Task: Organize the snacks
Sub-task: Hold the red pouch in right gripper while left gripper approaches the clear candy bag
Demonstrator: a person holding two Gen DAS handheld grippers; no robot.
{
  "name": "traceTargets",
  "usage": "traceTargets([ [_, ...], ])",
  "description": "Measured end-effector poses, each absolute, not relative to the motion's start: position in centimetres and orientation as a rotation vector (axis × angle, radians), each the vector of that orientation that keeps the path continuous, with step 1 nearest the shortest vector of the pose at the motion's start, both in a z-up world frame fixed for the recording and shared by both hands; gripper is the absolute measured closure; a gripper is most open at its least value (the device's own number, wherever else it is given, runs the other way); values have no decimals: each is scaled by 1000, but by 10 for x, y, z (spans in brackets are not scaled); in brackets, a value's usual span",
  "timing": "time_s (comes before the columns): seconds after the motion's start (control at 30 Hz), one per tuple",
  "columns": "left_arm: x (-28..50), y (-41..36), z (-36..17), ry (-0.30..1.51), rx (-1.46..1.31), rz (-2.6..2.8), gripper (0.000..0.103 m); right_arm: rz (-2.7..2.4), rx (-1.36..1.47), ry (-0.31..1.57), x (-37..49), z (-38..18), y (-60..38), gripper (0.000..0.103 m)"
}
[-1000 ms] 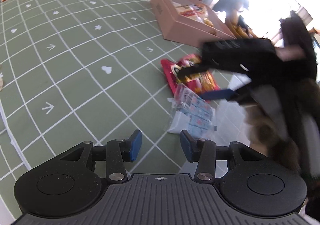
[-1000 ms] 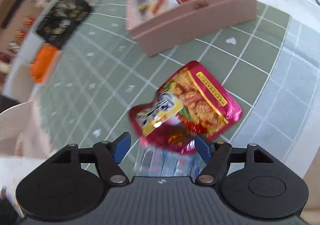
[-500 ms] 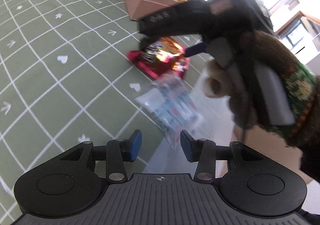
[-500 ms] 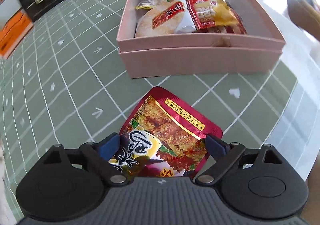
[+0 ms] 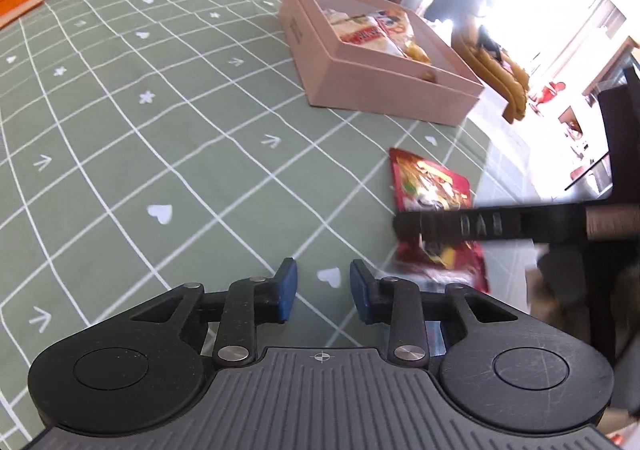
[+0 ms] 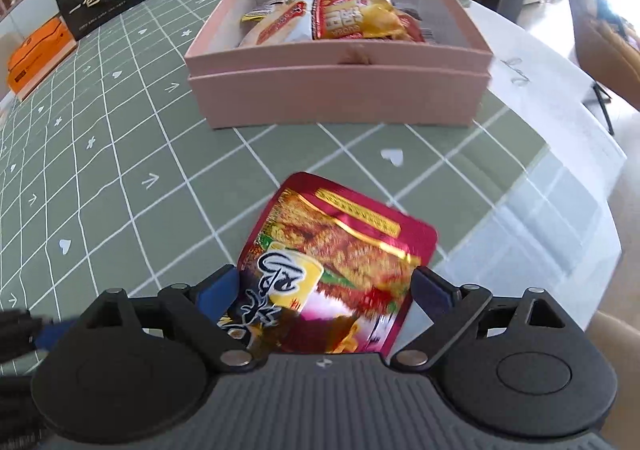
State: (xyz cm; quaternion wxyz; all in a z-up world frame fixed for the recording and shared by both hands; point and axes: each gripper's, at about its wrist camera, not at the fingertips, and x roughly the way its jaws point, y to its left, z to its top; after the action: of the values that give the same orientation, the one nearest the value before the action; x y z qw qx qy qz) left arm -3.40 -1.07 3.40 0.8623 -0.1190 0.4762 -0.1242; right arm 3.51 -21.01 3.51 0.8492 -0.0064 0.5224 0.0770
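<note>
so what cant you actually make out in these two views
- Red snack packet: near end hidden under the right claw in the right wrist view; whether the opening pads touch it is unclear.
- Same packet, left wrist view: crossed by the right claw's dark finger.
- Pink box: snacks under the top packets hidden.
- Left claw, closing: nothing between the pads.

Green checked table: pink box, red packet.

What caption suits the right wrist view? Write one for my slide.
Right tool opening around a red snack packet on the green checked tablecloth, pink box of snacks beyond.
</note>
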Motion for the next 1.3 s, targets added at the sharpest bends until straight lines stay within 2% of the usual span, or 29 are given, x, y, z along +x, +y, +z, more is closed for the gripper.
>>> traceTargets([
  [0.53, -54, 24, 52, 977, -252, -154, 68, 232, -56, 1088, -12, 35, -172, 4],
  [0.9, -78, -19, 51, 1028, -190, -225, 68, 326, -15, 1083, -10, 49, -213, 8],
  [1.3, -79, -4, 53, 1024, -322, -108, 68, 467, 138, 1134, -17, 47, -251, 8],
])
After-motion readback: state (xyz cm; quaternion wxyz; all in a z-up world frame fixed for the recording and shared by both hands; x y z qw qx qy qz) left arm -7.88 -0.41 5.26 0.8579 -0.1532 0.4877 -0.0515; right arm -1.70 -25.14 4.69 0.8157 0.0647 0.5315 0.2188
